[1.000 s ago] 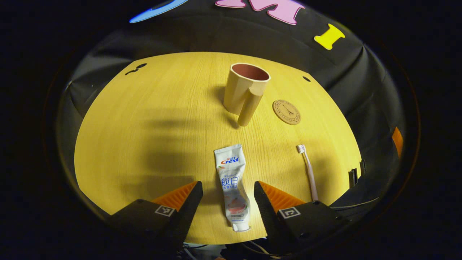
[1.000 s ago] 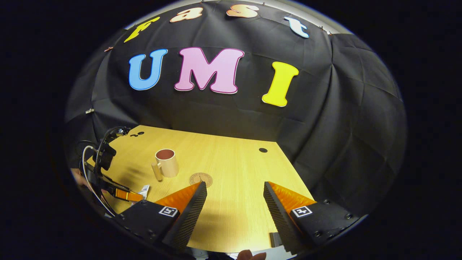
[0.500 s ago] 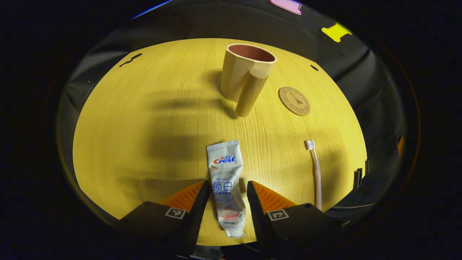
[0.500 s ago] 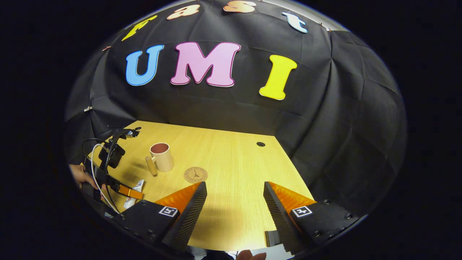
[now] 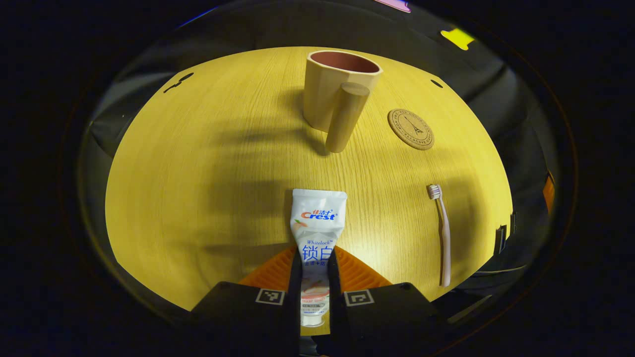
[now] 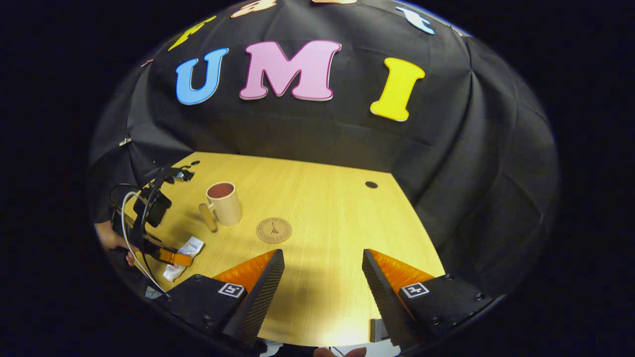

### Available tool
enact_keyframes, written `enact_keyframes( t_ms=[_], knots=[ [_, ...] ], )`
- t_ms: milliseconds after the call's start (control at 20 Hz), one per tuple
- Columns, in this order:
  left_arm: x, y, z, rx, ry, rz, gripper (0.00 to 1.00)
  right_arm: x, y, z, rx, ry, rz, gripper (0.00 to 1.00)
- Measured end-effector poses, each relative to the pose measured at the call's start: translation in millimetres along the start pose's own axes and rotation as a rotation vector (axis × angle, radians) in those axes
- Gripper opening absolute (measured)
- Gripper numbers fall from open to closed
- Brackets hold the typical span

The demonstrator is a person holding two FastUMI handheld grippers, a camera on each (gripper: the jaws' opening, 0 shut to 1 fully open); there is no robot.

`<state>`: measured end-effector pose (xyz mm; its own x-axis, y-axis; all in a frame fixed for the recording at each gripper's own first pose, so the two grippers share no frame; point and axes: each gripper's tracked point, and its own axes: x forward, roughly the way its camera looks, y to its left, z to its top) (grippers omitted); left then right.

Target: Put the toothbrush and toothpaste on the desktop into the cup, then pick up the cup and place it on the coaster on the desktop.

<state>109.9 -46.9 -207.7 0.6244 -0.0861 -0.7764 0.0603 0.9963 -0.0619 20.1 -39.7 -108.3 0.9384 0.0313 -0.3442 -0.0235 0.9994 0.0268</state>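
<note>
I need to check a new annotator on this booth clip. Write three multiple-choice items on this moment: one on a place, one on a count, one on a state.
1. Where does the round brown cork coaster lie?
A. Under the cup
B. On the wooden desktop, beside the cup
C. On the toothpaste

2. How many things are inside the beige plastic cup with the reddish inside?
A. None
B. One
C. Two

3. What is the state of the left claw?
A. Wide open above the cup
B. Shut on the toothbrush
C. Shut on the white toothpaste tube

Key:
1 B: the coaster lies flat on bare wood, apart from the cup.
2 A: the pale pink toothbrush lies on the desktop and the tube sits between the fingers.
3 C: both fingers press the tube's lower half. The right claw is open.
</note>
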Motion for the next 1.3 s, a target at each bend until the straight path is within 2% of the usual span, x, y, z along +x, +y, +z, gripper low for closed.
enact_keyframes(
  t_ms=[50,100,150,400,450,600,800,1150,1300],
  knots=[
    [0,1,-1,-0.005,0.002,-0.012,0.29,3,6,-11,0.014,0.038,0.031,0.98],
    [1,1,-1,-0.008,0.004,-0.027,0.34,7,16,-20,0.028,0.077,0.056,0.98],
    [1,2,0,-0.014,0.002,-0.044,0.27,11,26,-29,0.038,0.118,0.077,0.98],
    [-3,4,5,-0.081,-0.02,-0.134,0.22,29,65,-64,0.015,0.296,0.143,0.97],
    [-3,4,3,-0.087,-0.026,-0.138,0.21,31,73,-68,0.009,0.315,0.152,0.96],
    [-7,22,-2,-0.048,-0.044,-0.061,0.2,41,93,-80,-0.001,0.369,0.168,0.92],
    [-34,33,-4,-0.005,-0.108,-0.07,0.2,52,107,-98,-0.015,0.45,0.158,0.9],
    [-72,62,-13,-0.04,-0.154,-0.09,0.2,70,118,-127,0.018,0.58,0.108,0.69],
    [-78,73,-23,-0.044,-0.149,-0.086,0.2,75,120,-133,0.004,0.614,0.092,0.67]
  ],
)
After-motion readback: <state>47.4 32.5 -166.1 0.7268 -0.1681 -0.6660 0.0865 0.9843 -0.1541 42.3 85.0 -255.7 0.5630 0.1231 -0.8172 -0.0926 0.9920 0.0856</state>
